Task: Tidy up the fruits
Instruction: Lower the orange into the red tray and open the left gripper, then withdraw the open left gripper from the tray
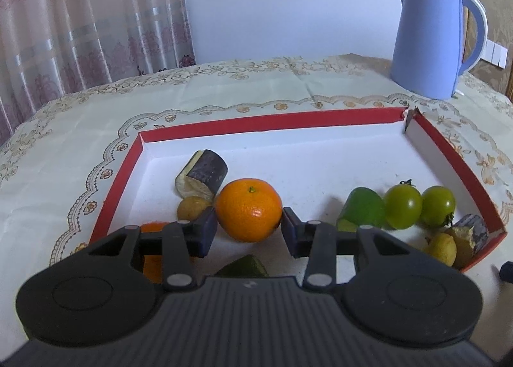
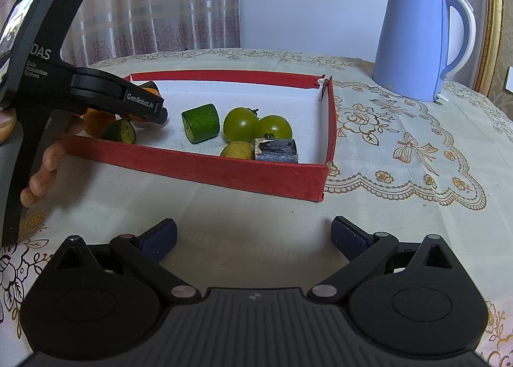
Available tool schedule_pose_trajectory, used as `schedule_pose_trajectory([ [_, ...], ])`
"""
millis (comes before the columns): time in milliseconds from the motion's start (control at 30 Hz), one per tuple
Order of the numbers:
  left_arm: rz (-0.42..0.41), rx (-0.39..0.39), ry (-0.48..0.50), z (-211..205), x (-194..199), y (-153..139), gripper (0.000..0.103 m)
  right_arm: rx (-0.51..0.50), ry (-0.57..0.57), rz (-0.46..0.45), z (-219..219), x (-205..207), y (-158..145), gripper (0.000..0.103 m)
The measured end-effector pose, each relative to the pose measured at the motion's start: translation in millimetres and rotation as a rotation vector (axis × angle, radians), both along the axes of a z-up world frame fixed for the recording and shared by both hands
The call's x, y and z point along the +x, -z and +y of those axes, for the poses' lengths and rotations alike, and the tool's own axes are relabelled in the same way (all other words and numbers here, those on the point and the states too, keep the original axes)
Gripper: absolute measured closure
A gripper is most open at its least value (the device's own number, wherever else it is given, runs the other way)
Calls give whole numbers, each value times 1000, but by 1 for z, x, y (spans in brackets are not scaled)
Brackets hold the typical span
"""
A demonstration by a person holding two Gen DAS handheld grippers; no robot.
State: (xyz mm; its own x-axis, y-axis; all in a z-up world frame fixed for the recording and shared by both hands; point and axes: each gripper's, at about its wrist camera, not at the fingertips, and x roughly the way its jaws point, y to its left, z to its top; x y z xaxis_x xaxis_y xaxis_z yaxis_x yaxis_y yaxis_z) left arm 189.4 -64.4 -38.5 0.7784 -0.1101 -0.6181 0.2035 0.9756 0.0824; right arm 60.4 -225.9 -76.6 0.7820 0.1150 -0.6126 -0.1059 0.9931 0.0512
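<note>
Left hand-held gripper (image 1: 249, 229) narrowed around the orange (image 1: 248, 209) in the red tray (image 1: 266, 120) — pads just beside it, right hand-held gripper (image 2: 254, 237) wide apart over the surface (image 2: 224, 203).

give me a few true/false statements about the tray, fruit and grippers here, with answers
1. The left gripper has an orange between its fingers. True; whether the pads touch it cannot be told.
2. The right gripper holds a green tomato. False: it is open and empty, over the tablecloth outside the tray.
3. Two green tomatoes sit side by side in the tray. True.
4. The kettle stands inside the tray. False: it stands on the tablecloth beyond the tray.
5. The tray's walls are blue outside. False: they are red.
</note>
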Motion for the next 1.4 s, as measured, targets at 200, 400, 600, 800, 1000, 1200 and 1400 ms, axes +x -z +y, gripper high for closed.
schedule_pose_trajectory([
  [200, 20, 8, -5, -2, 5, 3, 62, 0, 0, 0, 0, 0, 0, 0],
  [400, 16, 9, -14, -3, 7, 3, 60, 0, 0, 0, 0, 0, 0, 0],
  [600, -21, 27, -17, -6, 2, 2, 33, 0, 0, 0, 0, 0, 0, 0],
  [800, -22, 36, -10, -8, -2, 2, 29, 0, 0, 0, 0, 0, 0, 0],
  [1000, -34, 45, 6, -10, -12, 0, 17, 0, 0, 0, 0, 0, 0, 0],
  [1200, -35, 29, 8, -5, -26, -4, 14, 0, 0, 0, 0, 0, 0, 0],
  [1400, -45, 18, -7, -1, -38, -8, 9, 0, 0, 0, 0, 0, 0, 0],
])
